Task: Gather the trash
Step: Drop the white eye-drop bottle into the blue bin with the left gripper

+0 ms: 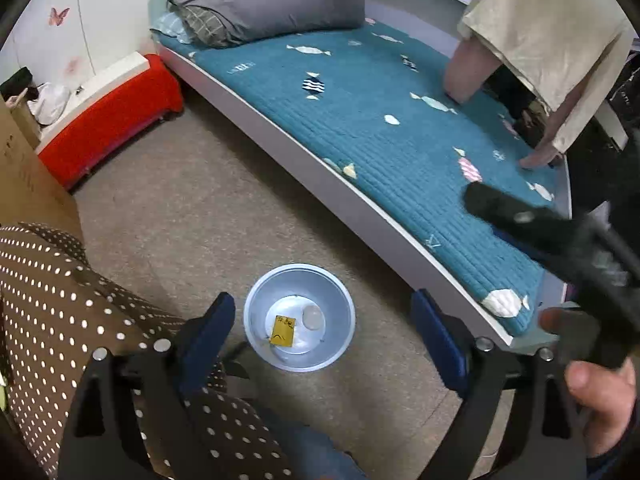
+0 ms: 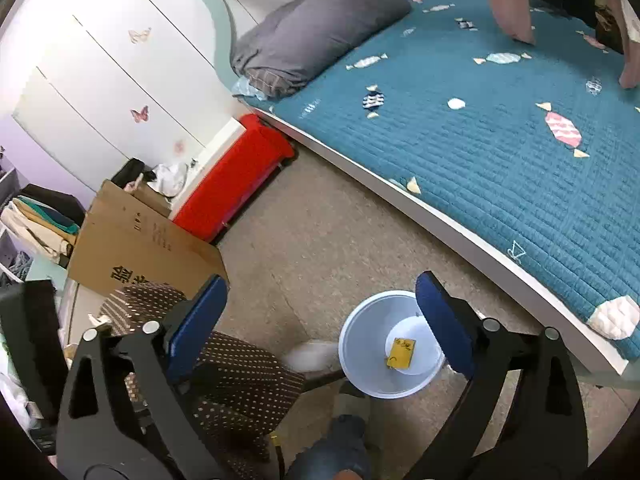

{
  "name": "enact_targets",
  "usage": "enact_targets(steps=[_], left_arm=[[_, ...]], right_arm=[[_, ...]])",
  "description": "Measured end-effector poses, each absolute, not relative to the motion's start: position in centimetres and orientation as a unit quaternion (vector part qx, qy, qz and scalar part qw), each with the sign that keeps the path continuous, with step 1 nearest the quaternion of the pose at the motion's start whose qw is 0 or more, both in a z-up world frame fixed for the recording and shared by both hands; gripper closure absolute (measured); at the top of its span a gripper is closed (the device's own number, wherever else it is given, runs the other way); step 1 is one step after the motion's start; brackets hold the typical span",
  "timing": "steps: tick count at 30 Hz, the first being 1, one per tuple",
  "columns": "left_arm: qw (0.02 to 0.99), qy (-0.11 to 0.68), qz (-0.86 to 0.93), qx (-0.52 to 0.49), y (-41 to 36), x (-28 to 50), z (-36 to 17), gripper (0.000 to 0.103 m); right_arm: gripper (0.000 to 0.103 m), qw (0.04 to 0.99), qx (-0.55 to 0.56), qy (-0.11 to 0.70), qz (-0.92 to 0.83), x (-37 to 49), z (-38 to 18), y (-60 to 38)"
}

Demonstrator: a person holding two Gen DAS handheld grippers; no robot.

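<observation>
A light blue bin [image 1: 299, 280] stands on the carpet beside the bed. Inside it lie a yellow note [image 1: 283, 331] and a whitish crumpled ball [image 1: 313, 317]. My left gripper [image 1: 322, 334] hovers above the bin, pointing steeply down, open, with nothing between its blue pads. In the right wrist view the bin [image 2: 360, 360] sits low and right of centre, the yellow note [image 2: 401, 353] showing in it. A blurred white lump [image 2: 309, 355] appears just left of its rim. My right gripper [image 2: 322, 320] is open and holds nothing; its right finger [image 2: 444, 320] overlaps the bin.
A bed with a teal quilt [image 1: 400, 128] runs along the right, with a grey duvet roll [image 1: 268, 4] at its head. A red box [image 1: 112, 120], a cardboard box [image 2: 140, 248] and a brown dotted chair seat [image 1: 60, 312] crowd the left. A hand [image 1: 600, 400] grips a black tool at the right.
</observation>
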State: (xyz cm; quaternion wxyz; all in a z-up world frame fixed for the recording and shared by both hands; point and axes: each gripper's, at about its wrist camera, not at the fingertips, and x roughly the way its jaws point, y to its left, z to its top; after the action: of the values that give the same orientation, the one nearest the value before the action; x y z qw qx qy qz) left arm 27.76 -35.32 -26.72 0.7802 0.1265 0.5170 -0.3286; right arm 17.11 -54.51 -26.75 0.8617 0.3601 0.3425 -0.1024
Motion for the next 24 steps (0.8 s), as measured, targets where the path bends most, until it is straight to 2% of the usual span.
enact_targets(steps=[5, 14, 24], left_arm=[[0.799, 0.504, -0.31, 0.108, -33.6, 27.3, -25.5, 0.015], [0.854, 0.426, -0.283, 0.091, -29.1, 23.6, -19.3, 0.013], [0.878, 0.385, -0.276, 0.067, -23.7, 19.0, -14.6, 0.013]], right_arm=[[0.006, 0.874, 0.34, 0.328, -0.113, 15.8, -25.0, -53.4], [0.006, 0.907, 0.277, 0.293, -0.118, 13.5, -19.1, -49.4], [0.006, 0.928, 0.239, 0.273, -0.087, 10.9, -13.6, -43.4]])
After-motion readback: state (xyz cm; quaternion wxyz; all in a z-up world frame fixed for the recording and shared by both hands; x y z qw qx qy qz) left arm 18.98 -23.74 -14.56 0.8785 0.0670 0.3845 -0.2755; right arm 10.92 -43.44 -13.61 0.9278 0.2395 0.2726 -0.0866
